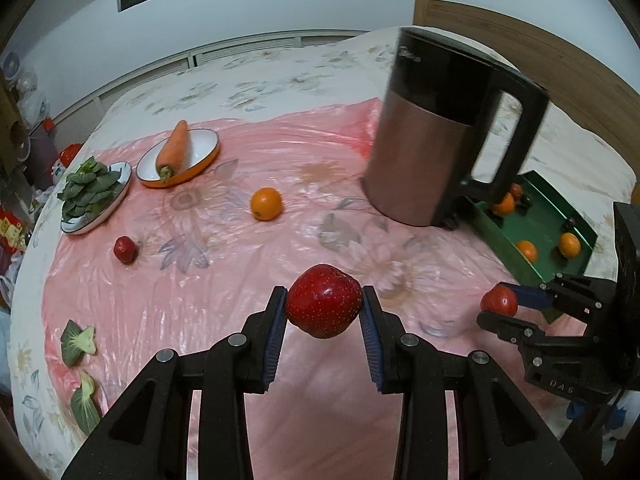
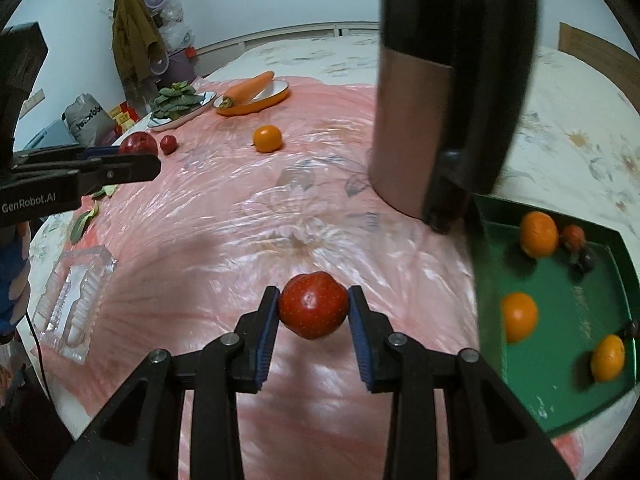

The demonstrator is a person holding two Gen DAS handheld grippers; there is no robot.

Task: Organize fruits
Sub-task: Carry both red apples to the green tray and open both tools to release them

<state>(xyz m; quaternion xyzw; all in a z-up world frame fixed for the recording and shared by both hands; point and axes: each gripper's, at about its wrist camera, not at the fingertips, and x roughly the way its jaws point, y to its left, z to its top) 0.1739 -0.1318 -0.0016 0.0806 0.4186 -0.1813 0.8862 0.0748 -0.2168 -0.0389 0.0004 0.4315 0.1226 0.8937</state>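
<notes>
Each tongs grips a red fruit clear of the bed: left tongs [image 1: 324, 307] an apple [image 1: 324, 300], right tongs [image 2: 313, 307] a smaller fruit [image 2: 313, 305], probably bound for the green tray [image 2: 576, 320] right of both.

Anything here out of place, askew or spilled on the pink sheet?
Yes. Loose greens pieces lie scattered on the sheet's near-left edge, away from the plate of greens. The kettle stands right against the green tray, partly blocking it. An orange and a small red fruit remain outside.
</notes>
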